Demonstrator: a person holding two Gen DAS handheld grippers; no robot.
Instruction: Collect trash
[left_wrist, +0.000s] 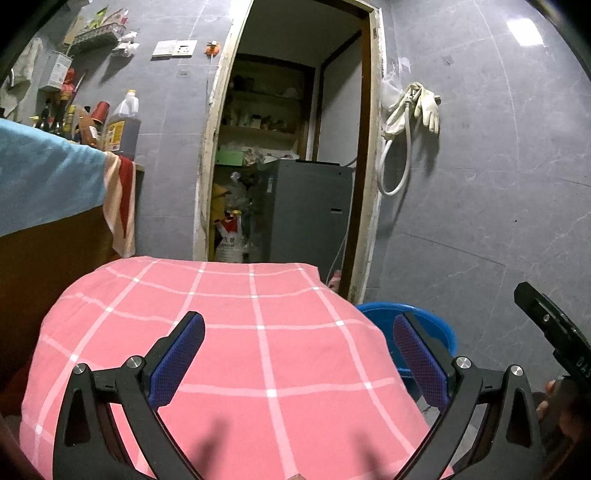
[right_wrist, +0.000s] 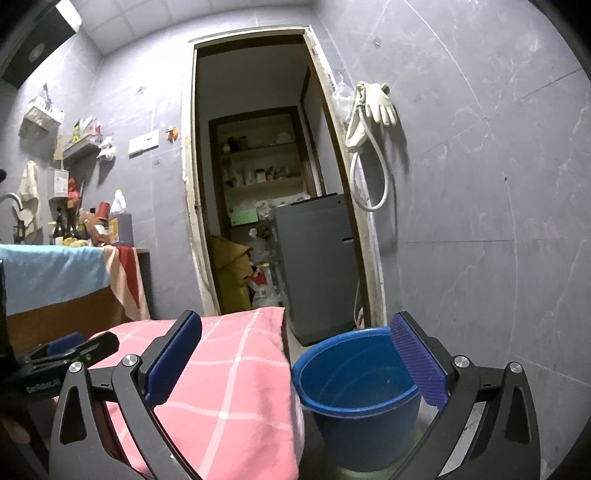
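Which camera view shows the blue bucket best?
The right wrist view shows it best: the blue bucket appears almost whole, with its rim and inside visible, standing beside the pink checked cloth. The left wrist view shows only part of its rim behind that cloth.

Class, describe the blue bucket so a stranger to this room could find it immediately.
Start at the open doorway in the grey tiled wall. On the floor just right of the table's pink checked cloth stands the blue bucket. It is the only round, open blue container there.

A home kitchen is shown. Oil and sauce bottles are crowded left of the doorway; a fridge stands within.
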